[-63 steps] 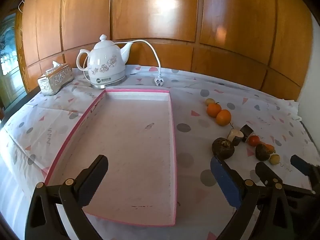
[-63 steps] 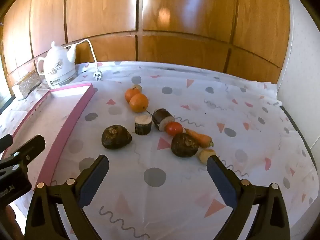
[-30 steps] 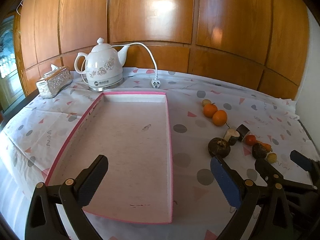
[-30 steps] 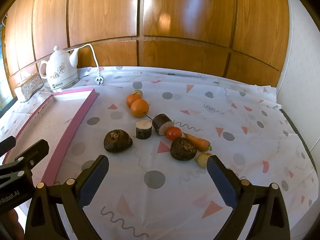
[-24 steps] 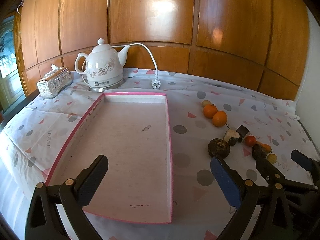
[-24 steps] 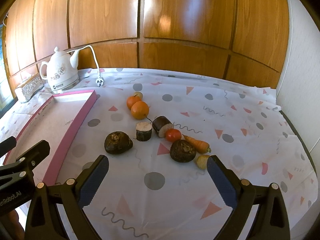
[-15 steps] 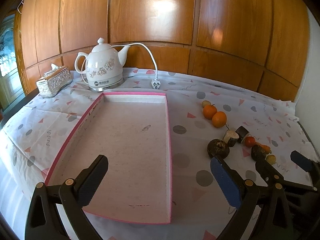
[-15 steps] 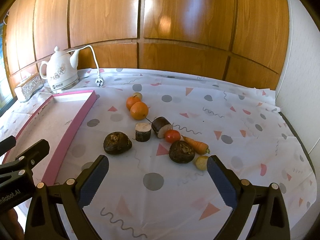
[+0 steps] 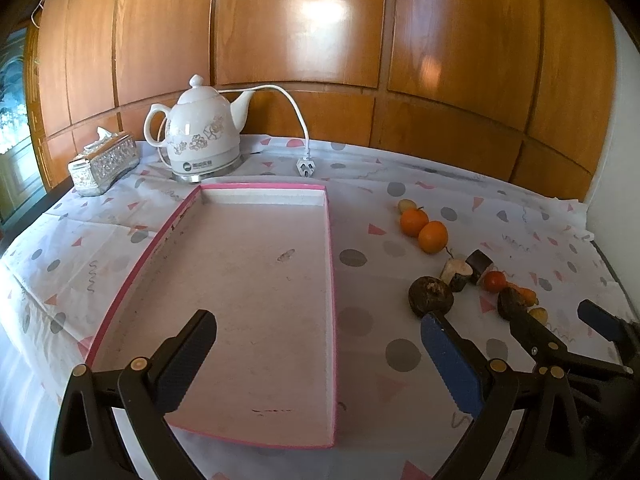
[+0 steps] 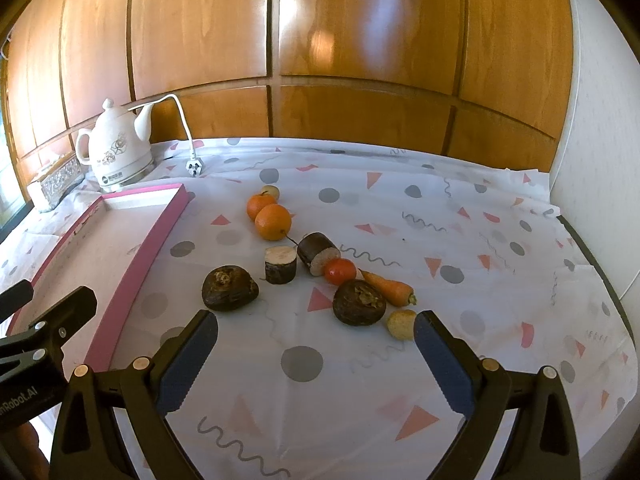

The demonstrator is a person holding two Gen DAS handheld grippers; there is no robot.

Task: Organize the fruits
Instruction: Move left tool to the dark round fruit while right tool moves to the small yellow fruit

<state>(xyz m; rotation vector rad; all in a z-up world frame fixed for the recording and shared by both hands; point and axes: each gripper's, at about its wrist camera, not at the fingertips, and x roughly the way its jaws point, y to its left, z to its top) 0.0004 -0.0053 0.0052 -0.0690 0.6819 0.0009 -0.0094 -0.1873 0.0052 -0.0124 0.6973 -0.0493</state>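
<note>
A shallow pink-rimmed tray (image 9: 330, 264) lies on the patterned cloth, with nothing in it; it also shows in the right wrist view (image 10: 160, 228). To its right is a loose line of produce: two oranges (image 10: 273, 221), two dark cut cylinders (image 10: 280, 265), a red tomato (image 10: 339, 271), a carrot (image 10: 387, 288), two dark round fruits (image 10: 229, 288) and a small pale fruit (image 10: 401, 324). My left gripper (image 9: 318, 354) is open over the tray's near end. My right gripper (image 10: 316, 356) is open, hovering short of the produce.
A white floral kettle (image 9: 202, 146) with its cord and plug (image 9: 306, 168) stands behind the tray. A silver tissue box (image 9: 103, 162) sits at the back left. Wood panelling lines the back; a white wall (image 10: 596, 184) bounds the right.
Both grippers have drawn back and risen slightly, so the tray and produce look a little farther away. Both stay open; nothing on the table has moved.
</note>
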